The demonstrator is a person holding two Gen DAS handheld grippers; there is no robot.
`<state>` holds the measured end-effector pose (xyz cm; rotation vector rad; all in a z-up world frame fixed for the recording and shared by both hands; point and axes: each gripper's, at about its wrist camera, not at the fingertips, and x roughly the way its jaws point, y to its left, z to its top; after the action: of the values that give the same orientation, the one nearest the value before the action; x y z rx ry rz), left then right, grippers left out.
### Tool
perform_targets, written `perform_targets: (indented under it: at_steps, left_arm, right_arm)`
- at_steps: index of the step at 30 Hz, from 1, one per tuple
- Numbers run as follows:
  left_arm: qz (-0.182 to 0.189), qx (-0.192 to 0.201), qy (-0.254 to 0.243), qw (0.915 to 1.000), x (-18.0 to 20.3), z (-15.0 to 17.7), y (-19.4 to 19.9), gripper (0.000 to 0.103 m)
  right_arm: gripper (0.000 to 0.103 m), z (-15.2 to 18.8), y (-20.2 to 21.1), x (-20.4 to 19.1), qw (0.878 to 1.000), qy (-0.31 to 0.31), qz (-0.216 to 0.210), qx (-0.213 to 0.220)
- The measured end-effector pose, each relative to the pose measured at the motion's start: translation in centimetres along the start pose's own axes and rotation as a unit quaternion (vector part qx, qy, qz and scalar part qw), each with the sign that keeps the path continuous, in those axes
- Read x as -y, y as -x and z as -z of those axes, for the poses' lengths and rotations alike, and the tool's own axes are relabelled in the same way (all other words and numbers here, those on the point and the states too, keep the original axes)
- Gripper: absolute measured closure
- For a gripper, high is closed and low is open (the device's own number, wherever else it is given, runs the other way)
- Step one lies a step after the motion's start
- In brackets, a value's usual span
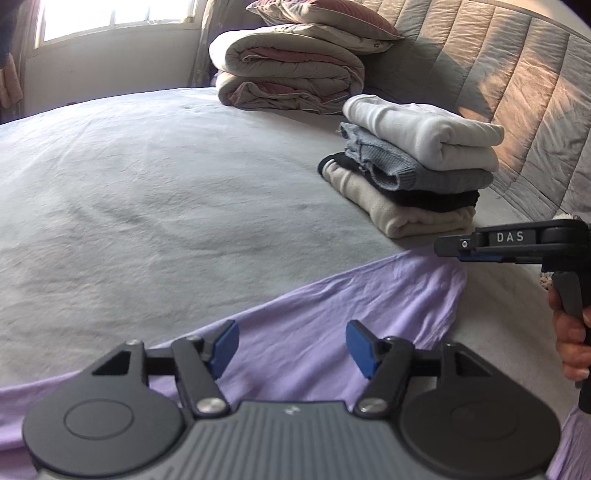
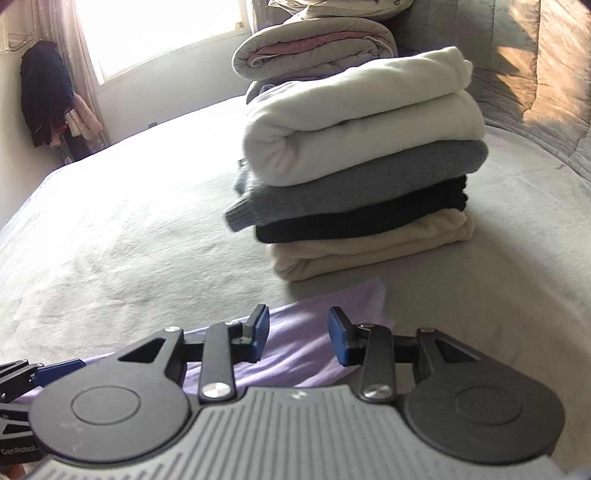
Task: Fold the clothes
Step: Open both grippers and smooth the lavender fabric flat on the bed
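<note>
A lilac garment [image 1: 332, 310] lies flat on the grey bed sheet [image 1: 166, 177], its far corner near a stack of folded clothes [image 1: 413, 162]. My left gripper [image 1: 291, 347] hovers over the lilac cloth, open, with nothing between its blue pads. In the right wrist view my right gripper [image 2: 297, 334] is open above the lilac garment [image 2: 314, 314] near its corner. The right gripper [image 1: 450, 246] also shows from the side in the left wrist view, held by a hand [image 1: 572, 343]. The stack of folded clothes [image 2: 354, 166] has white, grey, black and cream layers.
A folded duvet [image 1: 288, 74] with pillows [image 1: 325, 18] on top sits at the bed's far side against a quilted headboard [image 1: 498, 74]. A bright window [image 2: 159, 33] is at the back left, with dark clothes [image 2: 44, 92] hanging beside it.
</note>
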<state>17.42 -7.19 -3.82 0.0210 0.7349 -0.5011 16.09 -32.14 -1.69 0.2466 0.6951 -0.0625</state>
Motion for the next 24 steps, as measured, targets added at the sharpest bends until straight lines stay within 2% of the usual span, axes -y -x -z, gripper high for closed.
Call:
perform_targets:
  at_steps: [6,8,11,13,16,20,23,24]
  left_arm:
    - [-0.043,-0.004,0.017,0.9989,-6.4,2.2,4.7,0.031]
    - [-0.056,-0.002,0.021,0.9982,-8.6,3.2,6.1,0.026]
    - [-0.063,0.003,0.032,0.9975,-11.5,5.1,7.7,0.016]
    - [-0.060,0.008,0.035,0.9975,-12.8,6.5,8.3,0.003]
    - [-0.048,0.031,0.019,0.9982,-13.3,8.6,8.8,0.000]
    - [-0.080,0.035,-0.029,0.9958,-11.9,9.5,8.5,0.000]
    - [-0.089,0.032,-0.039,0.9948,-11.6,9.6,8.3,0.000]
    - [-0.092,0.031,-0.042,0.9944,-11.6,9.6,8.3,0.000]
  right_arm:
    - [0.063,2.2,0.5,-5.6,0.999,-0.005,-0.044,-0.012]
    - [0.063,3.0,0.7,-7.5,0.998,-0.006,-0.056,-0.016]
    - [0.063,4.1,1.0,-10.1,0.998,-0.005,-0.067,-0.020]
    - [0.062,4.9,1.1,-11.8,0.997,-0.001,-0.071,-0.020]
    - [0.060,6.1,1.1,-14.3,0.997,0.008,-0.074,-0.019]
    - [0.059,7.9,0.3,-17.2,0.997,0.036,-0.060,-0.013]
    - [0.059,9.2,-0.2,-19.1,0.997,0.069,-0.041,-0.012]
    - [0.055,9.6,-0.3,-19.5,0.996,0.082,-0.035,-0.009]
